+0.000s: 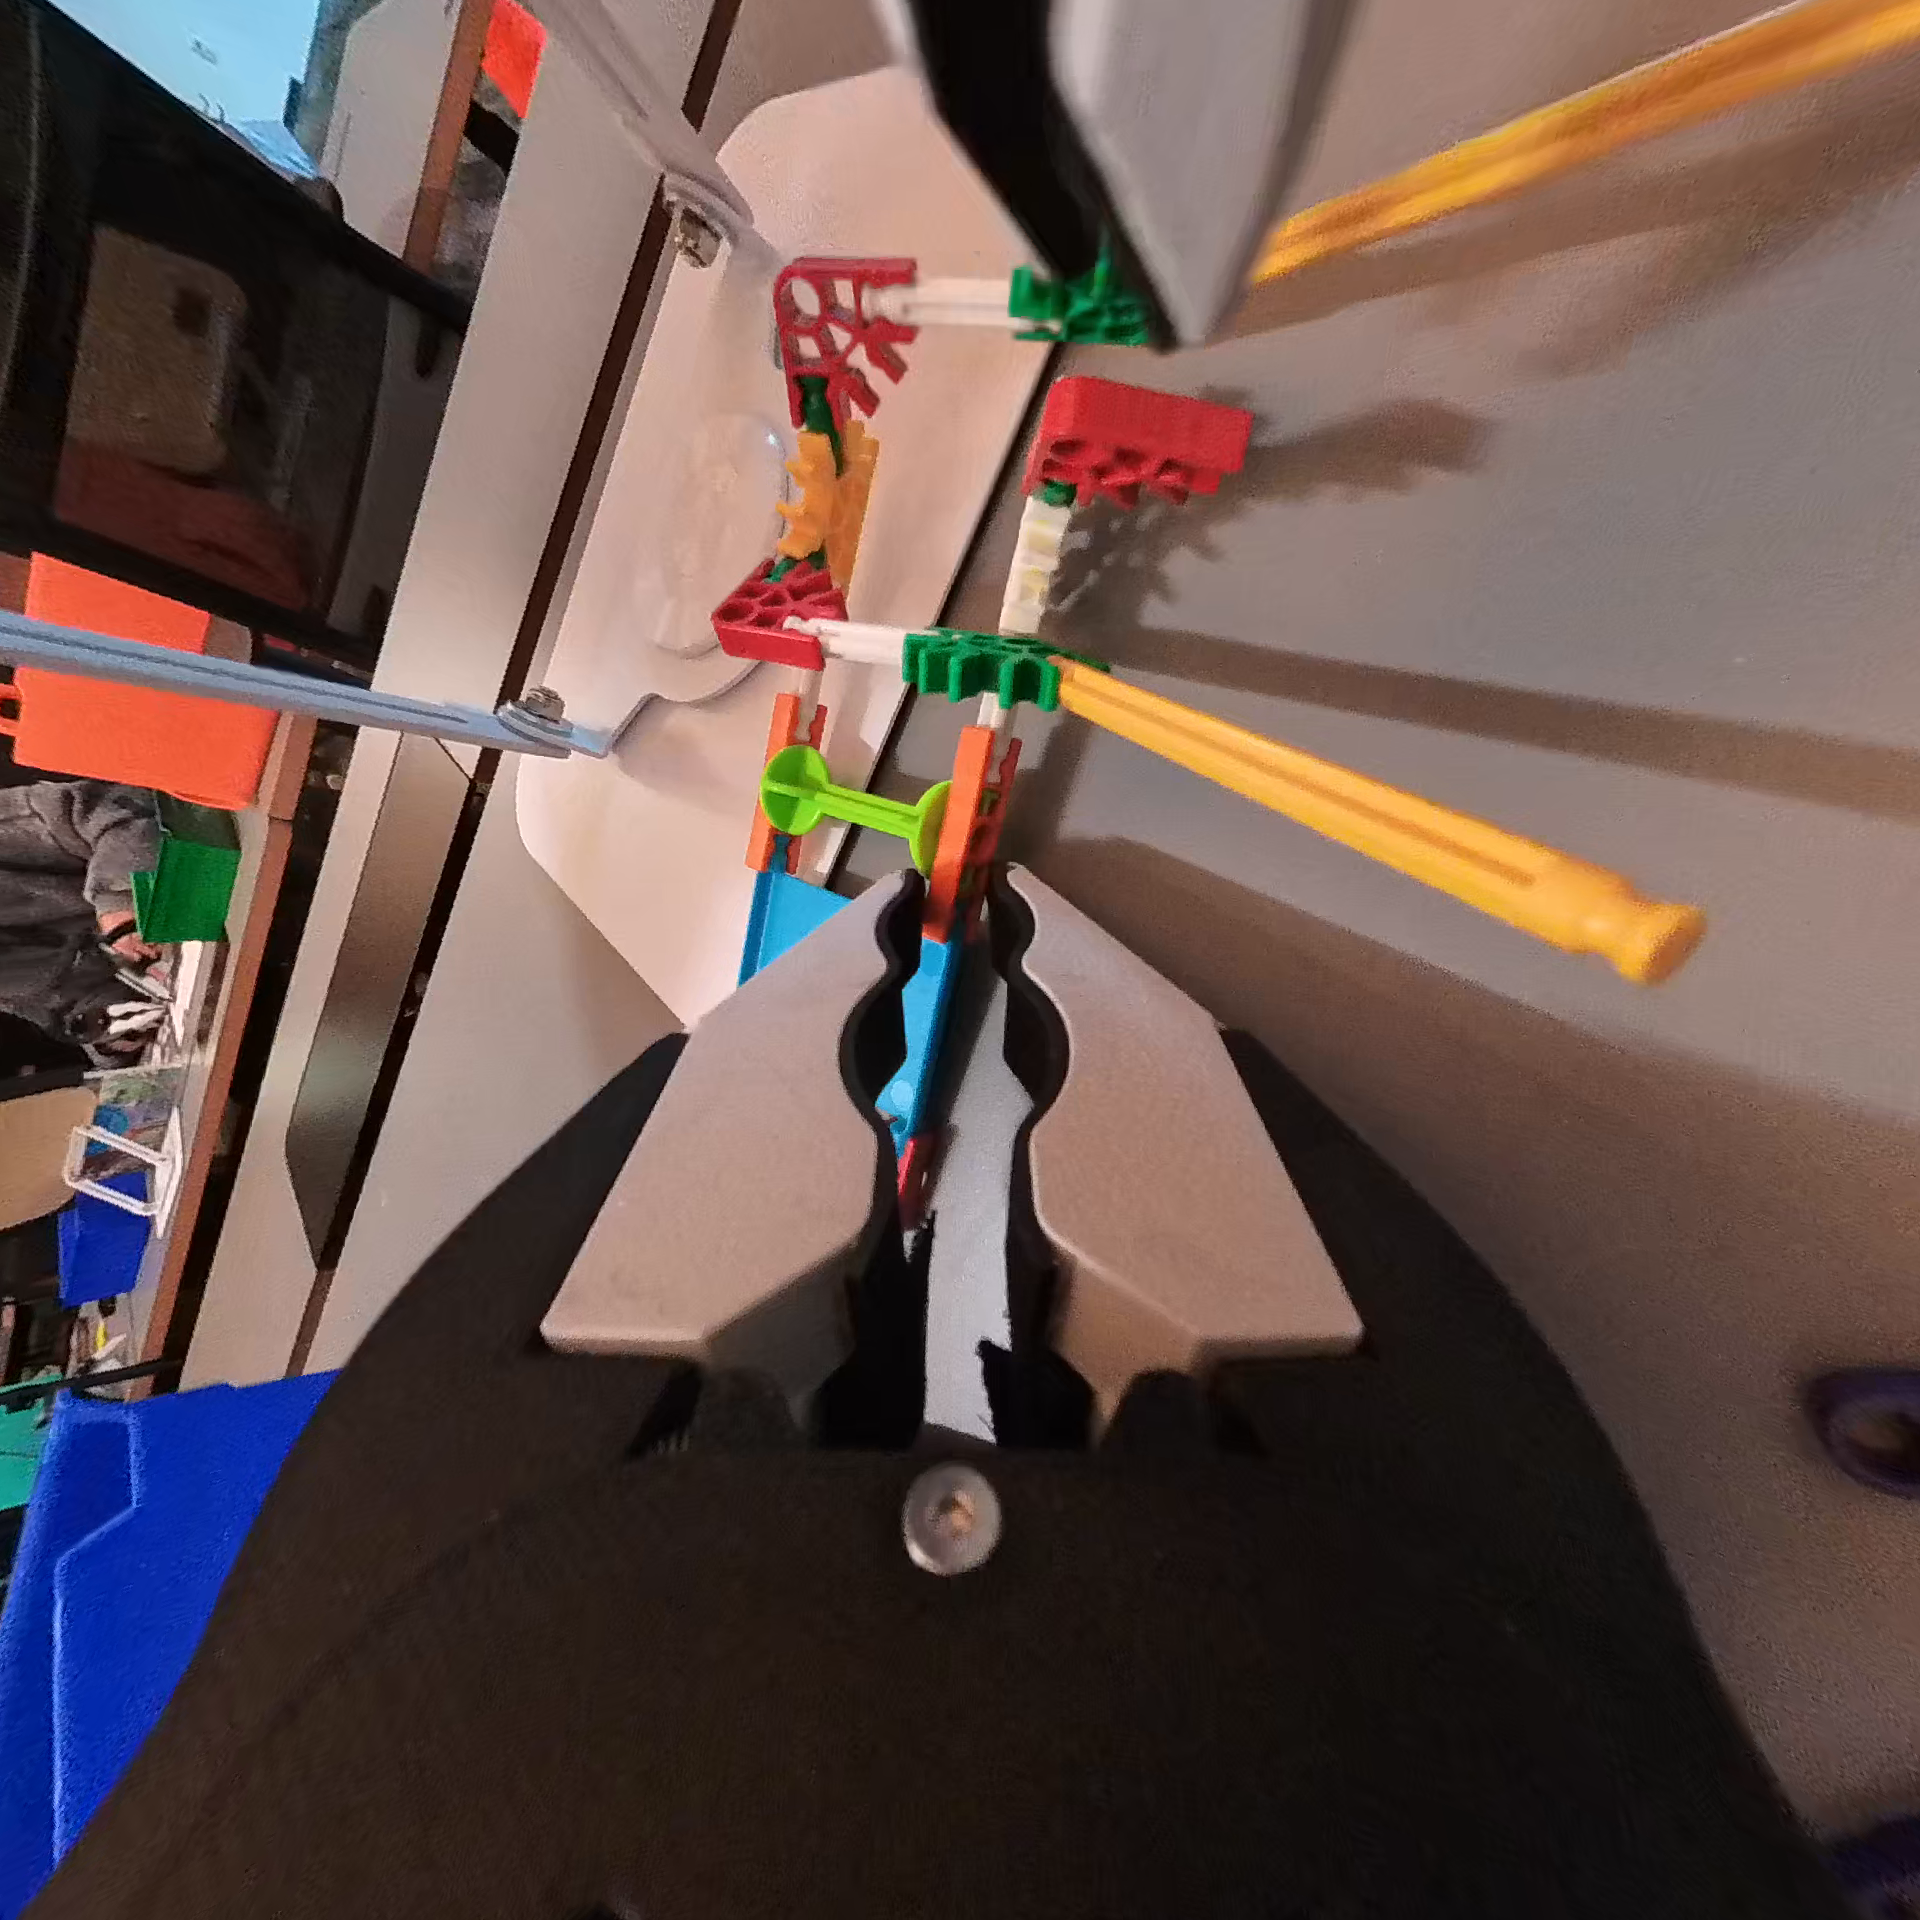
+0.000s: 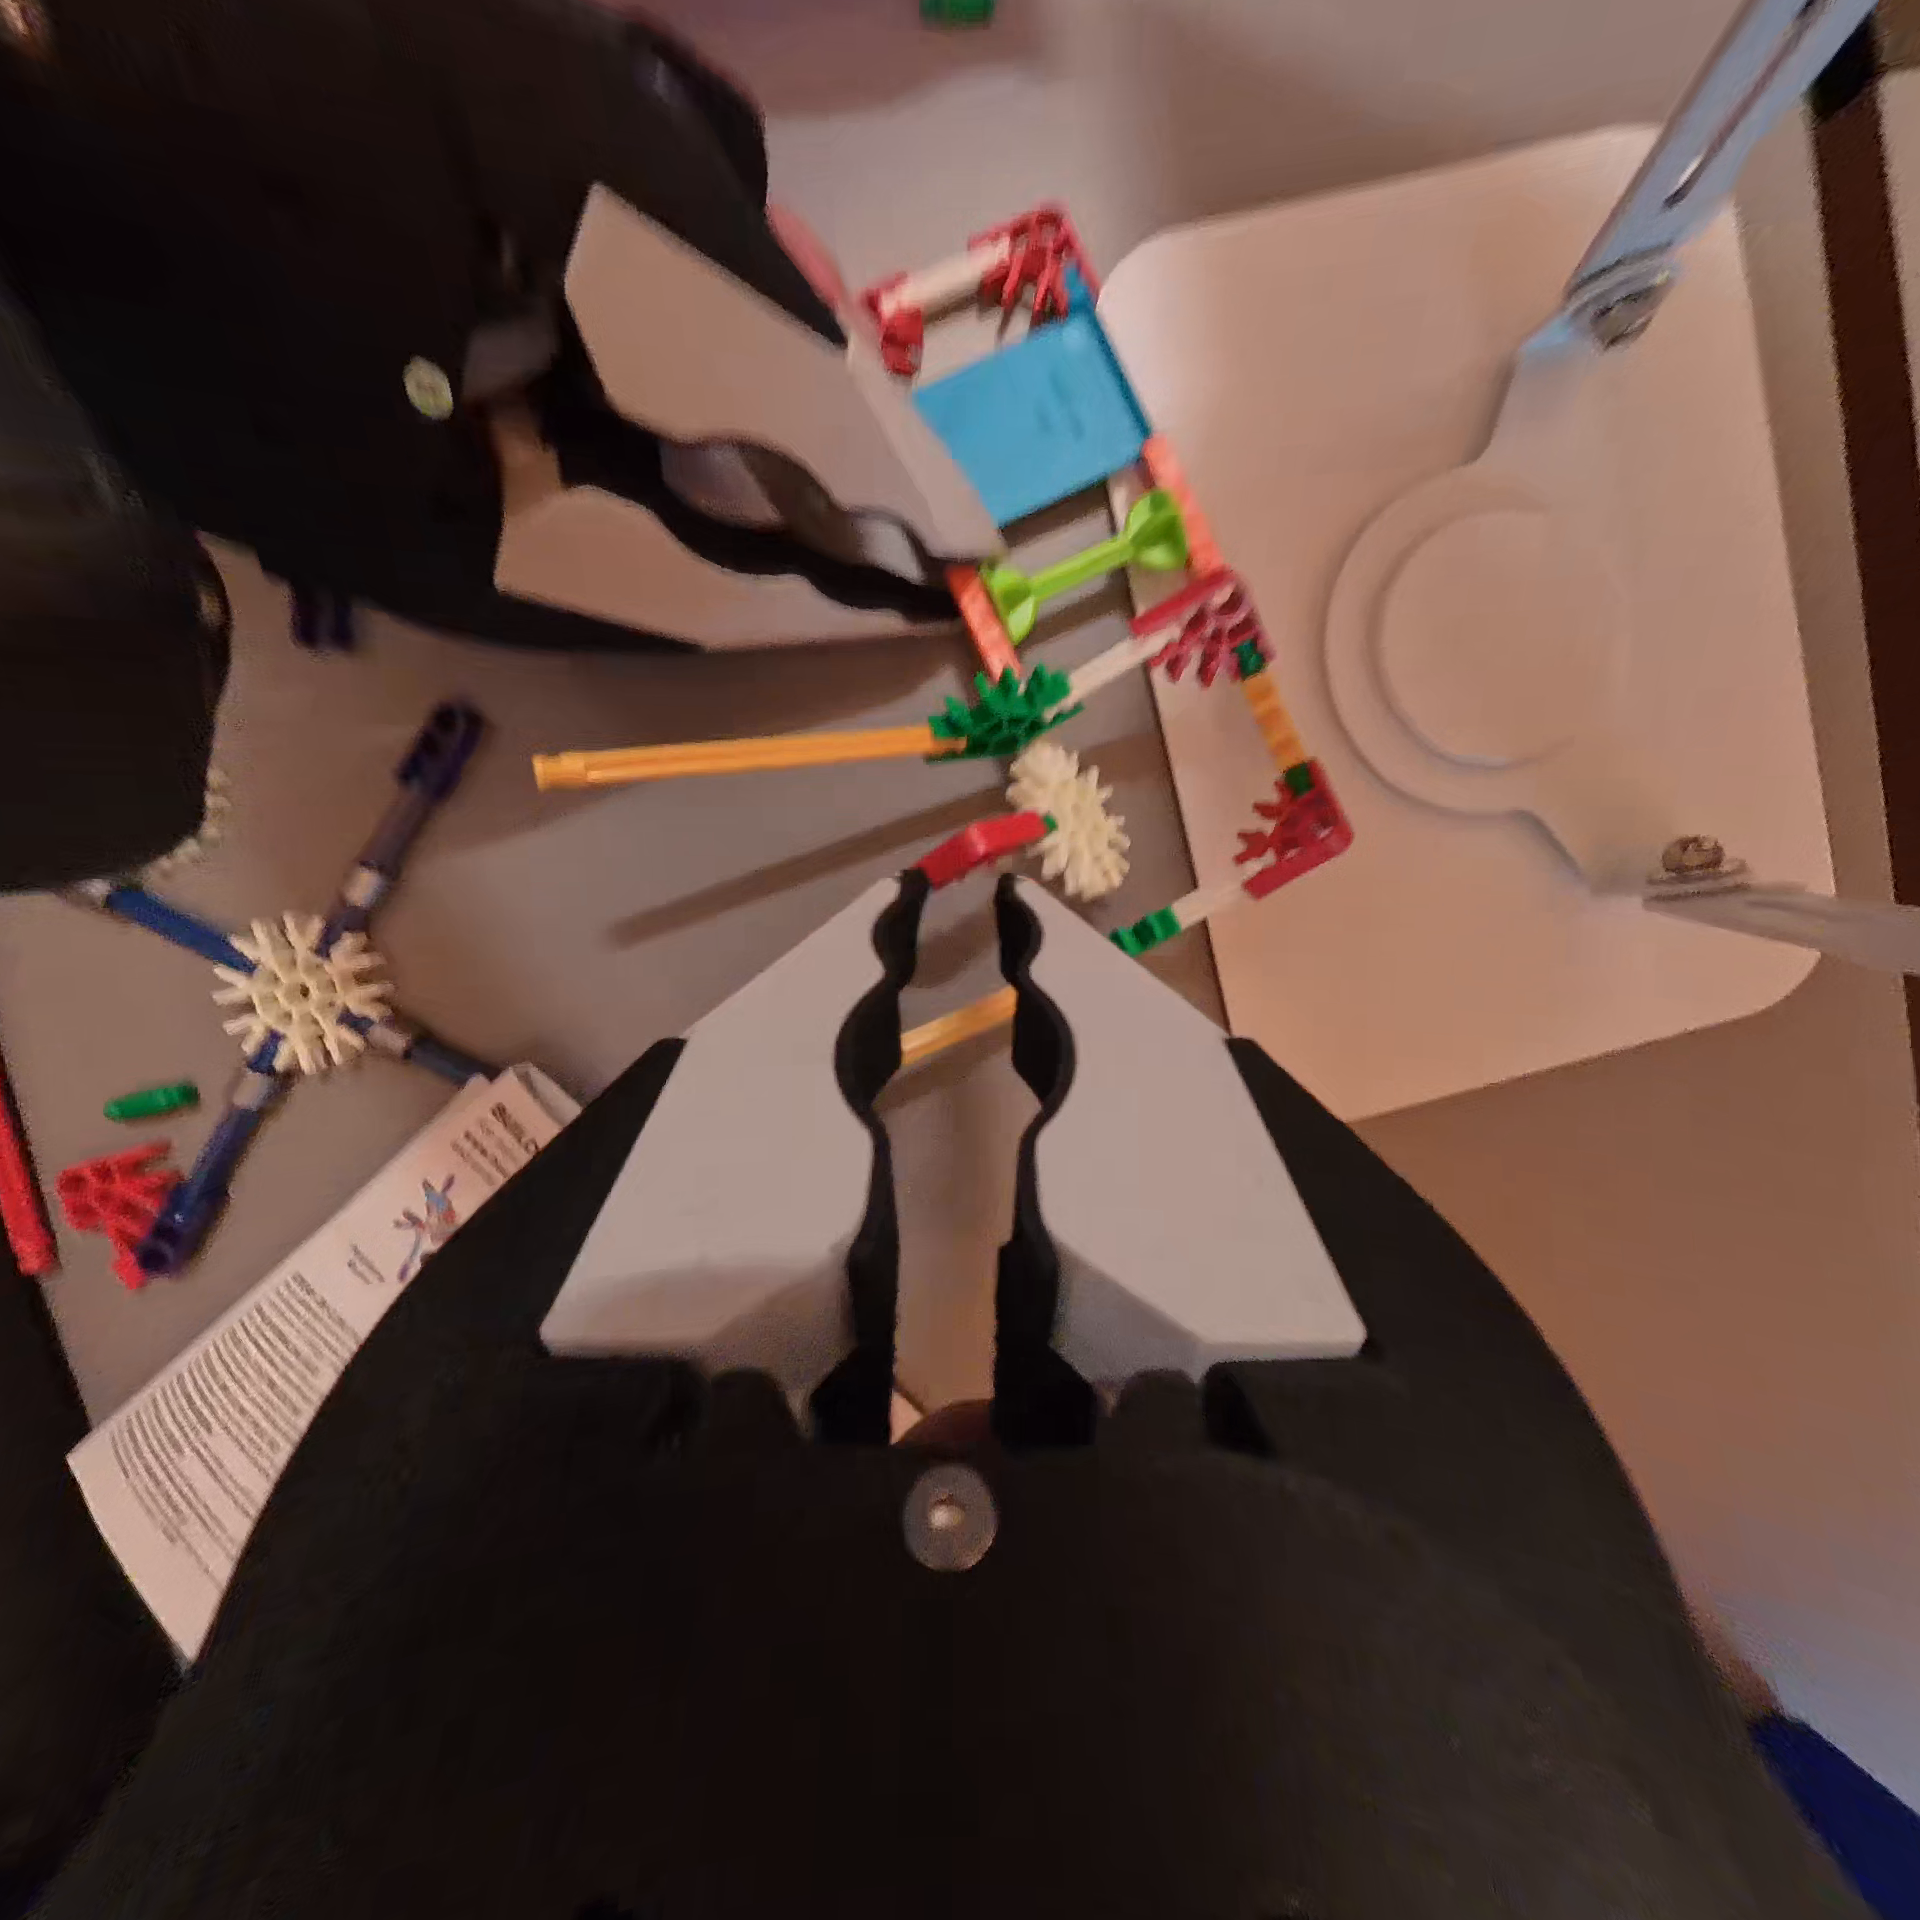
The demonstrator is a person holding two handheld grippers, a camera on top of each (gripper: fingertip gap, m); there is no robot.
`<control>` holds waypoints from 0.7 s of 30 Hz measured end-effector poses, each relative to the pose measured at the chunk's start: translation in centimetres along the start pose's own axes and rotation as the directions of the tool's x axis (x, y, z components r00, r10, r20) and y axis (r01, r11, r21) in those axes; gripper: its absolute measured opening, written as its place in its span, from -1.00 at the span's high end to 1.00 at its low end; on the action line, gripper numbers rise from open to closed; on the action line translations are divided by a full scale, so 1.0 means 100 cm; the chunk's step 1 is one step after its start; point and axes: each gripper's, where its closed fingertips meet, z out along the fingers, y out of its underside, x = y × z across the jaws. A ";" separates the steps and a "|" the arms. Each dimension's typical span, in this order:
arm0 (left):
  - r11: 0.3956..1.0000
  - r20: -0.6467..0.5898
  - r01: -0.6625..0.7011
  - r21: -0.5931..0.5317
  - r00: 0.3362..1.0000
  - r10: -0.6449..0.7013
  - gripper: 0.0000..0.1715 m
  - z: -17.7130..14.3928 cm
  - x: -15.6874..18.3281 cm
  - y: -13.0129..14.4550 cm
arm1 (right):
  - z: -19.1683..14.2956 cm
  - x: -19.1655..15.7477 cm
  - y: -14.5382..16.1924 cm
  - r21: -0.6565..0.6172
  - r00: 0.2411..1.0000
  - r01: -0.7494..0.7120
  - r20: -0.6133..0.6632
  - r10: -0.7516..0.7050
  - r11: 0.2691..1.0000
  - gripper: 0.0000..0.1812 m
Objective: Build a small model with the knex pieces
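A toy rod-and-connector frame (image 2: 1195, 623) lies half on the grey table and half on a white base plate. It has a blue panel (image 2: 1029, 416), a lime spool (image 1: 852, 805) and a long yellow rod (image 1: 1351, 810). My left gripper (image 1: 958, 881) is shut on the frame's orange connector (image 1: 971, 790) and the blue panel edge; it also shows in the right wrist view (image 2: 951, 582). My right gripper (image 2: 956, 883) is nearly closed and empty, just short of a red connector (image 2: 977, 842). It hovers over a second yellow rod (image 2: 956, 1023) beside a green connector (image 2: 1143, 930).
The white base plate (image 2: 1455, 312) carries metal arms (image 2: 1683, 177). A loose piece with a white hub and dark blue rods (image 2: 301, 992), a red connector (image 2: 114, 1195), a short green rod (image 2: 151, 1101) and a printed sheet (image 2: 260, 1382) lie to the left. A blue bin (image 1: 104, 1610) is nearby. The tips of one gripper are about 9 cm away from the tips of the other. The short green rod (image 2: 151, 1101) is about 20 cm from my right fingertips.
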 end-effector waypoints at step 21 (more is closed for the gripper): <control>1.000 -0.006 0.008 -0.012 1.000 -0.008 0.91 0.001 0.003 -0.001 | 0.016 0.027 -0.006 0.012 0.985 -0.154 -0.073 0.155 0.988 0.92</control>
